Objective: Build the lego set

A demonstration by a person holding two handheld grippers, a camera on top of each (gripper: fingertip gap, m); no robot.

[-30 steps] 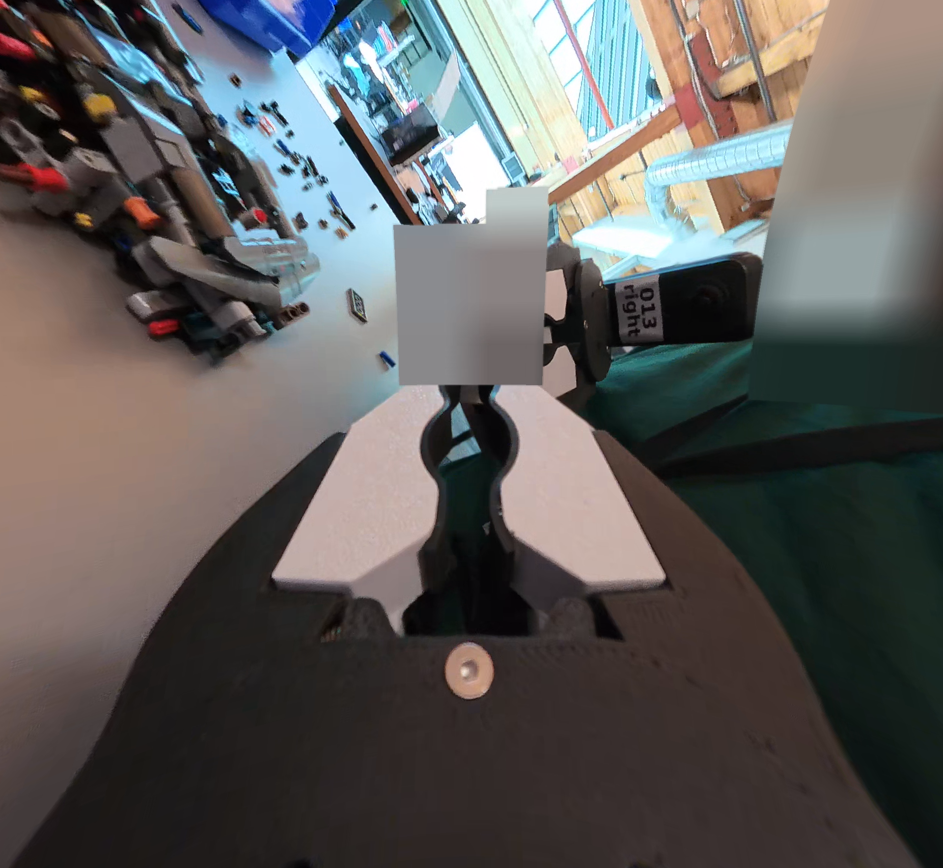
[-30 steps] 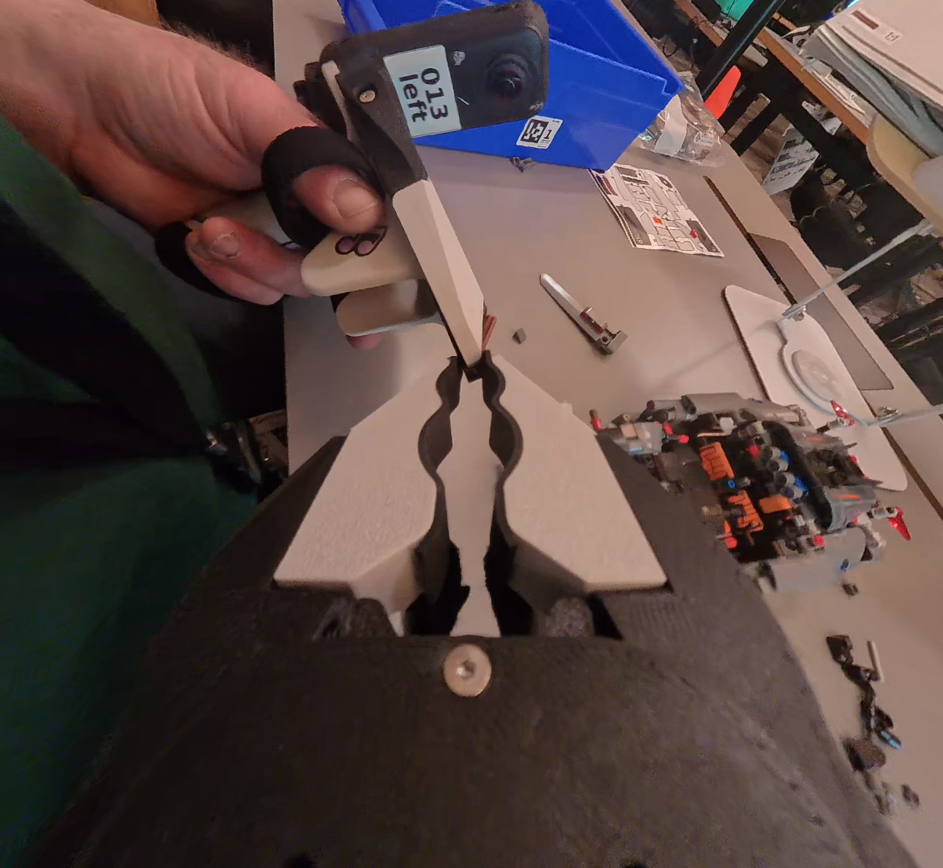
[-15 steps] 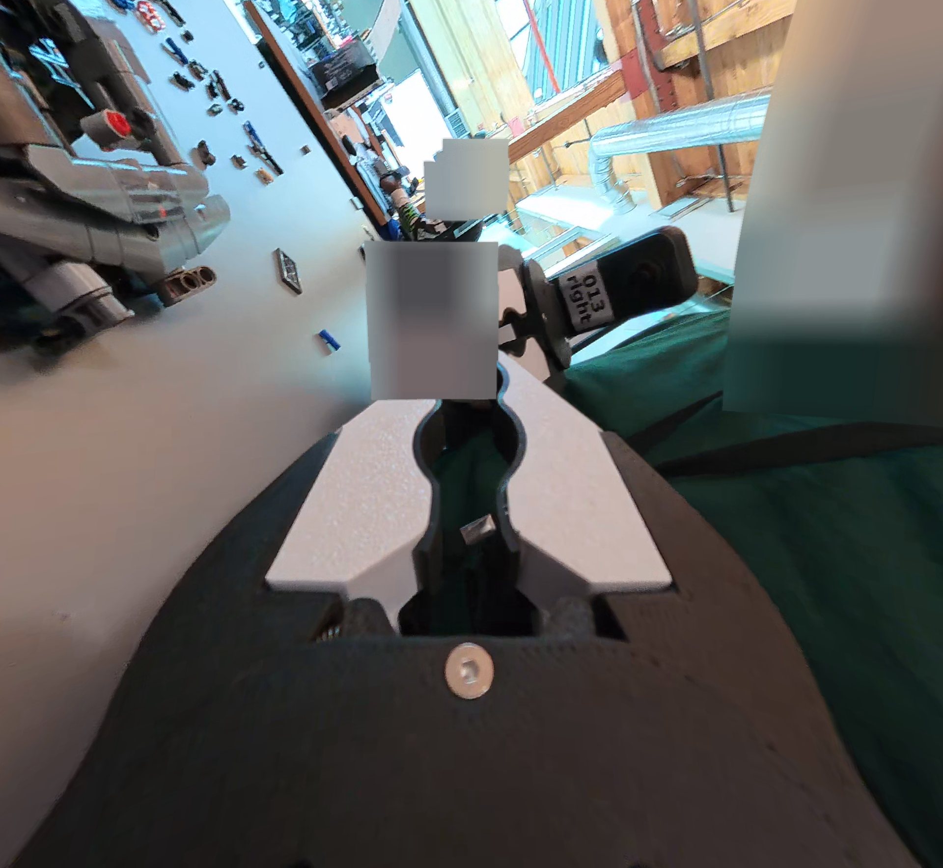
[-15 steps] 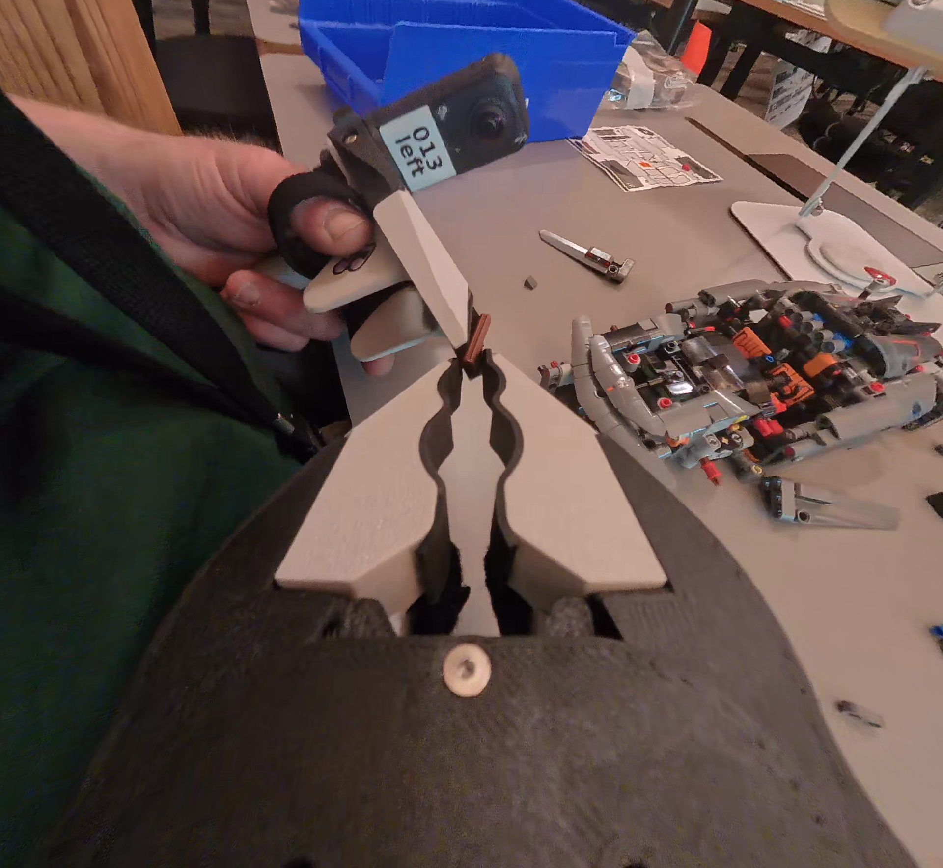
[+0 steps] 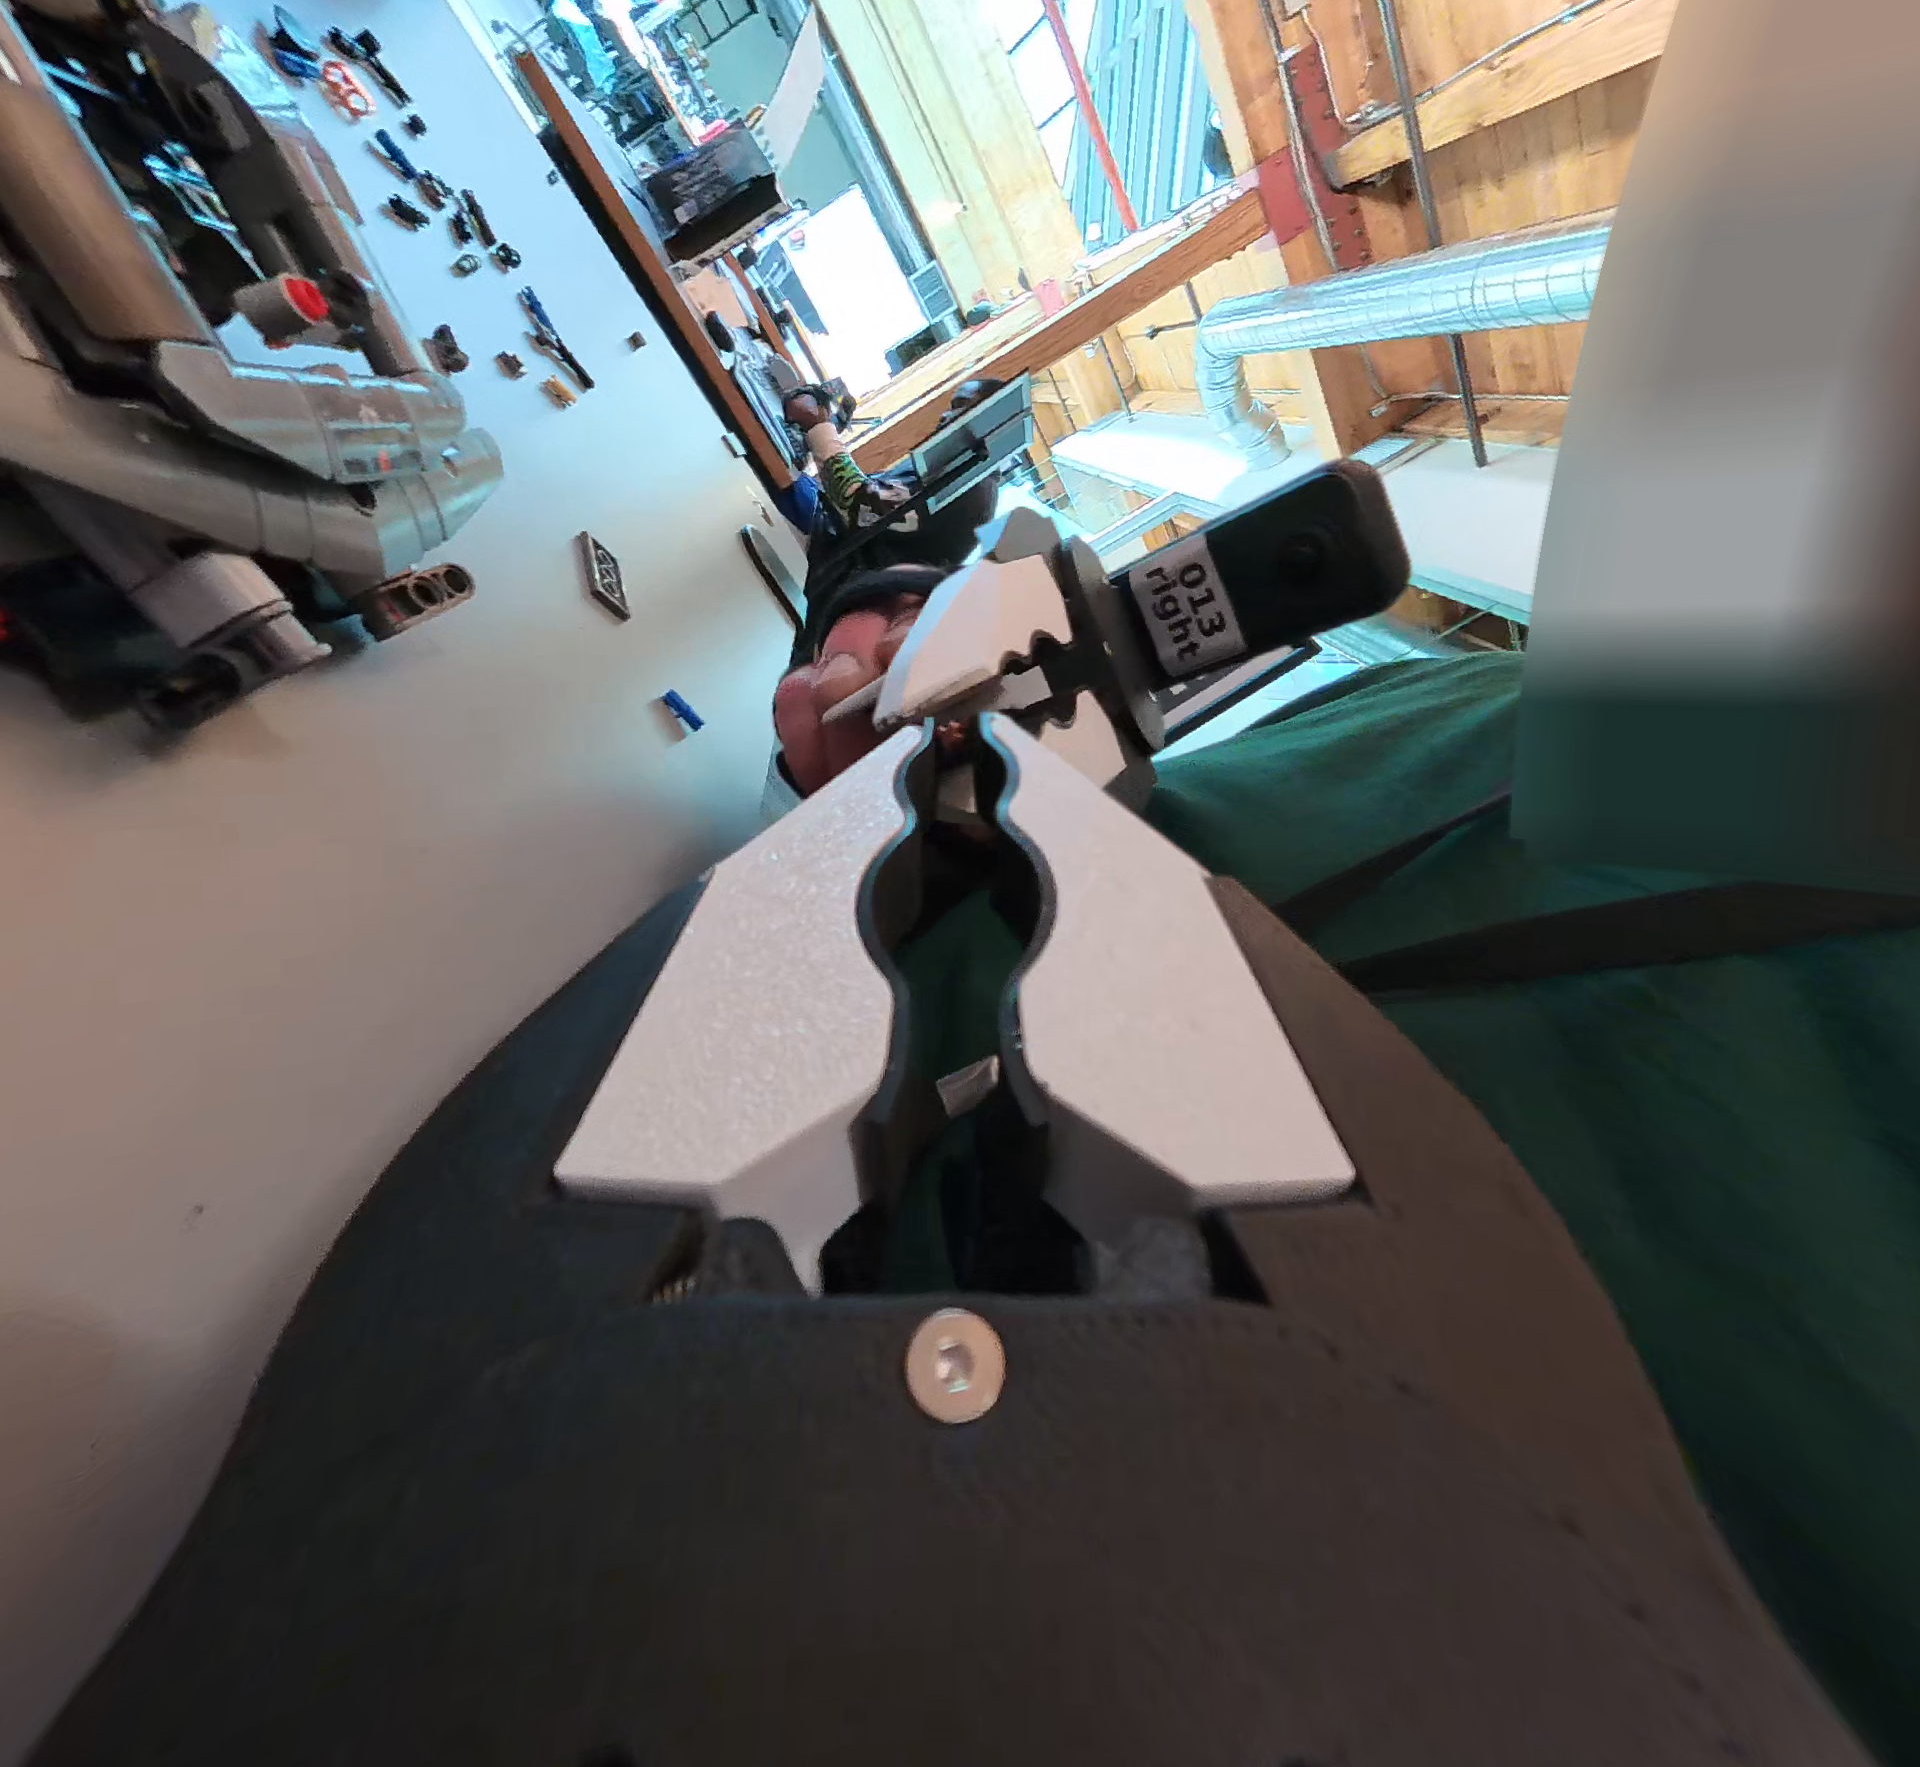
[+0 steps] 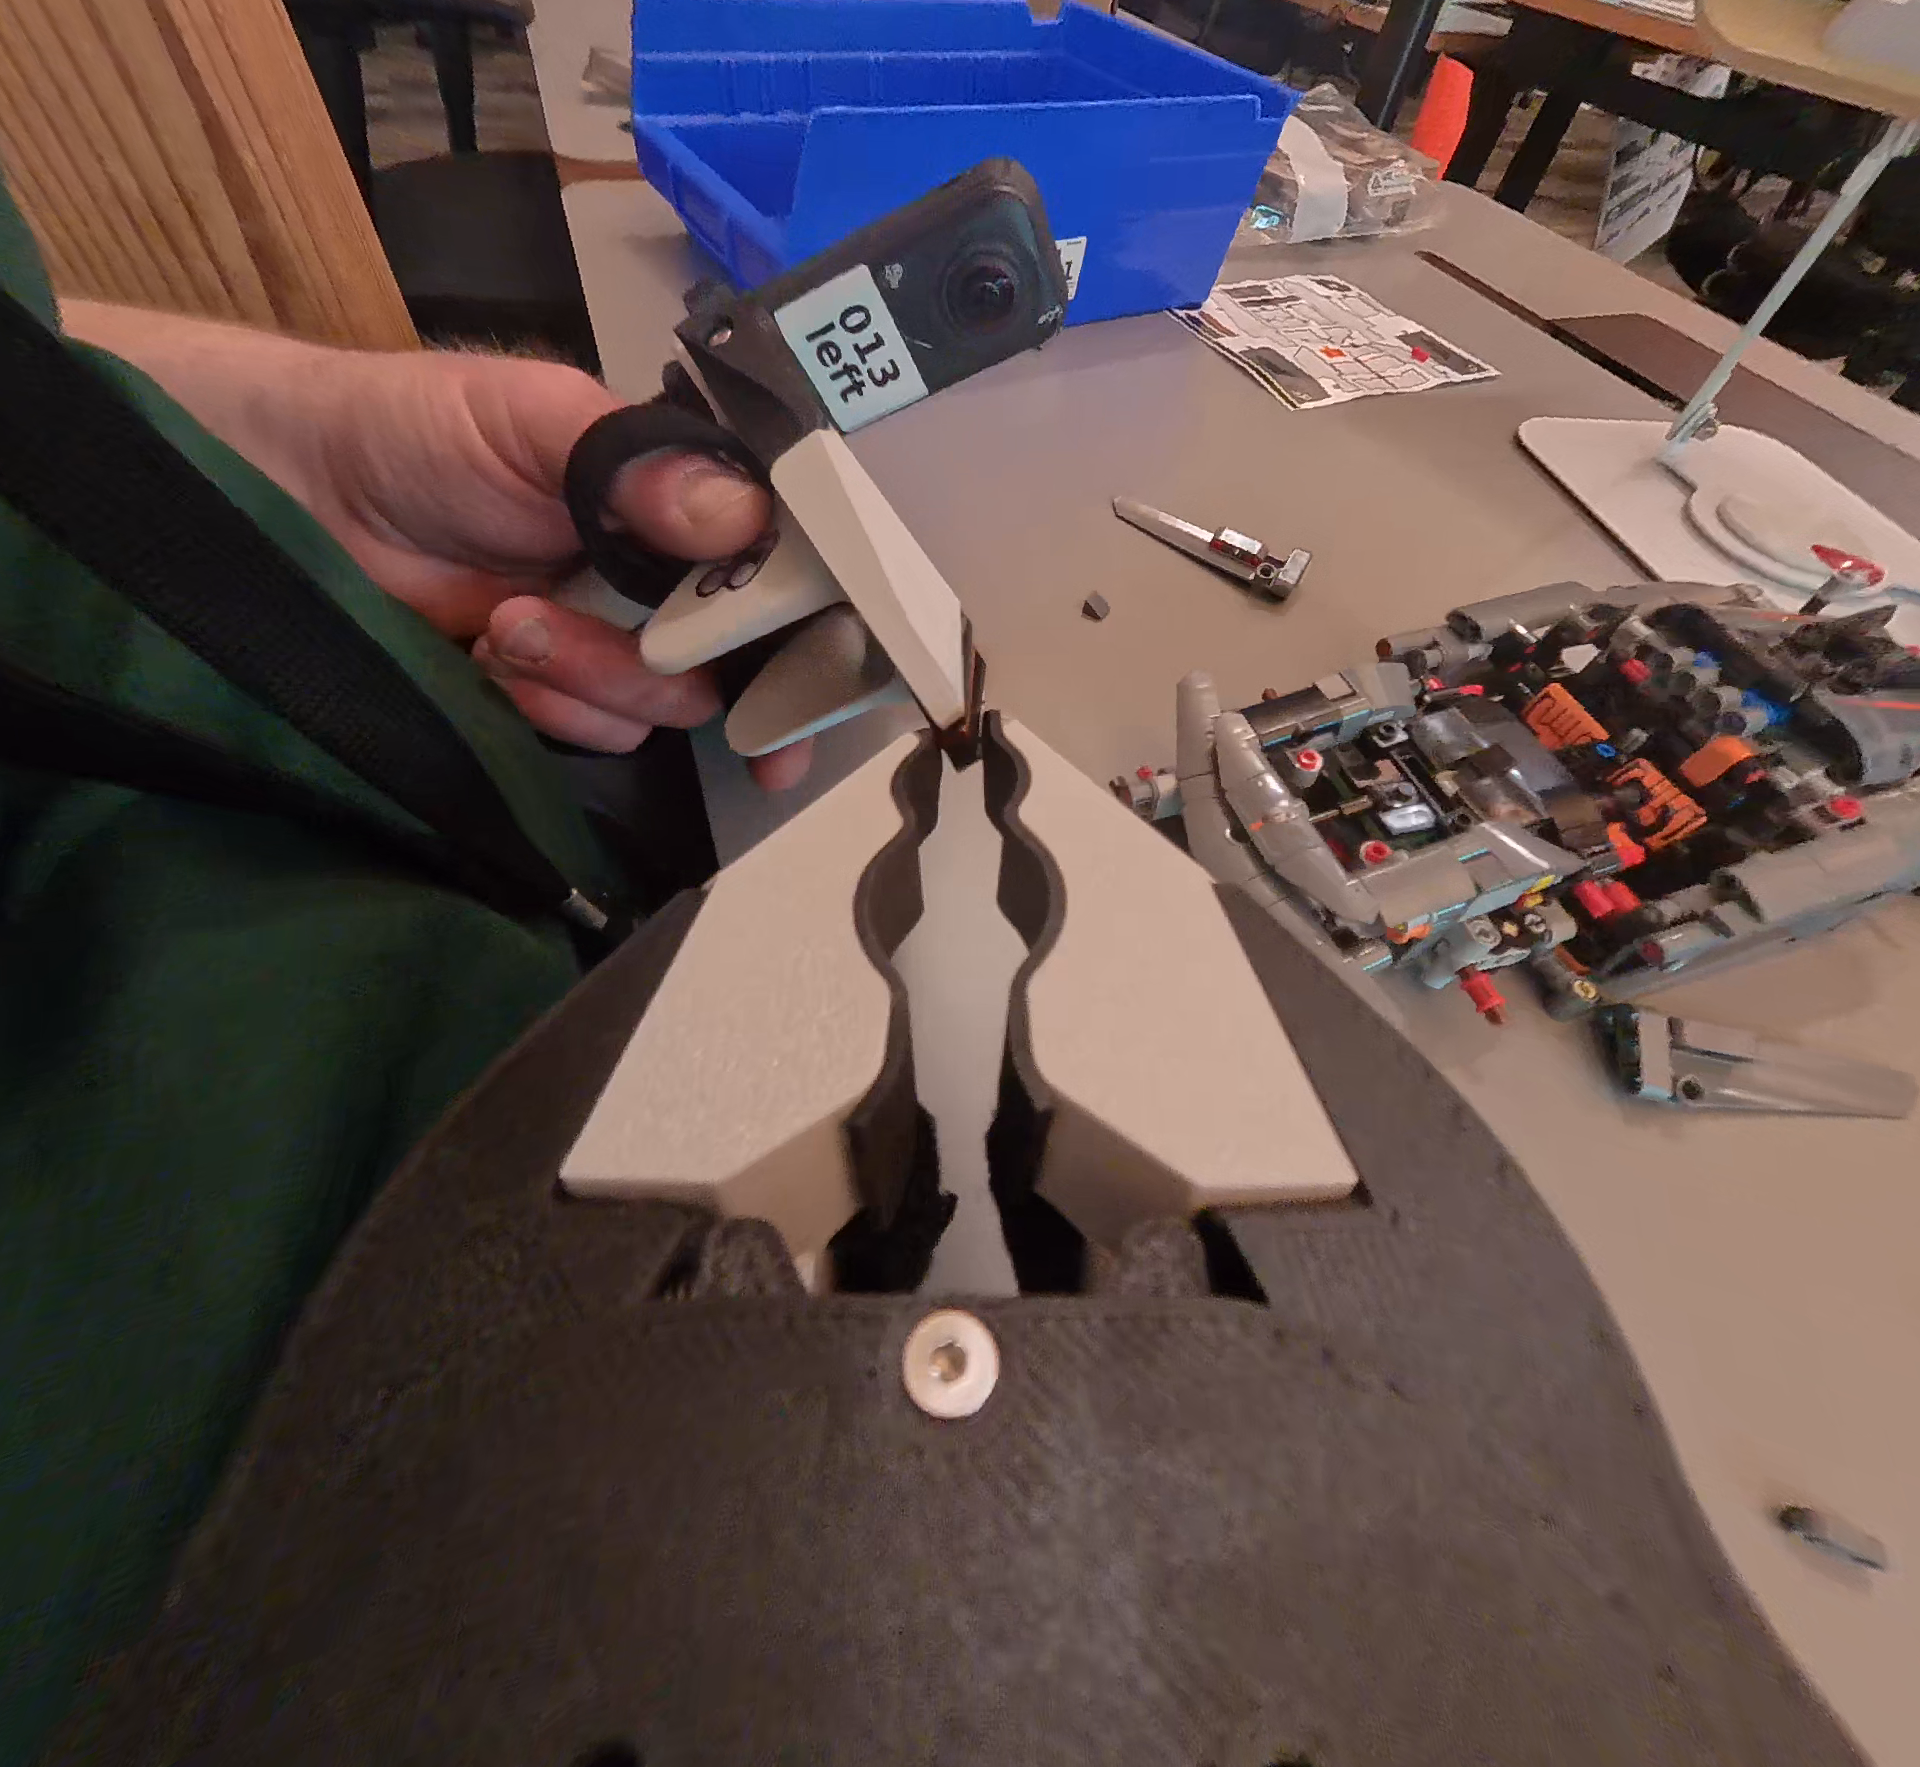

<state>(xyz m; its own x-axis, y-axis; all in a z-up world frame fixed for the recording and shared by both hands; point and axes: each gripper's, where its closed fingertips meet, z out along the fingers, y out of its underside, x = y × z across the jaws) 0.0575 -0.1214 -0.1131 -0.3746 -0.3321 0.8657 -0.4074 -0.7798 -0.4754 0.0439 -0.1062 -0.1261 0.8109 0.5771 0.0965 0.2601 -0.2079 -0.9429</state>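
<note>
In the left wrist view, the left gripper [image 5: 951,741] has its tips drawn close around a small brown piece [image 5: 948,733], with the right gripper [image 5: 940,694] crossing just beyond and touching the same spot; far to the left lies the grey lego model [image 5: 239,387] on the table [image 5: 312,886], well apart from both tools. In the right wrist view, the right gripper [image 6: 961,741] is pinched on the small brown piece [image 6: 971,699] at its very tips, while the left gripper [image 6: 951,694], held in a hand [image 6: 499,512], comes down from above and clamps the piece's upper end. To the right sits the lego model [image 6: 1538,803]. The piece looks tiny, rigid, light and slick, so I judge it needs a flat-faced tip grip, or it may twist out.
</note>
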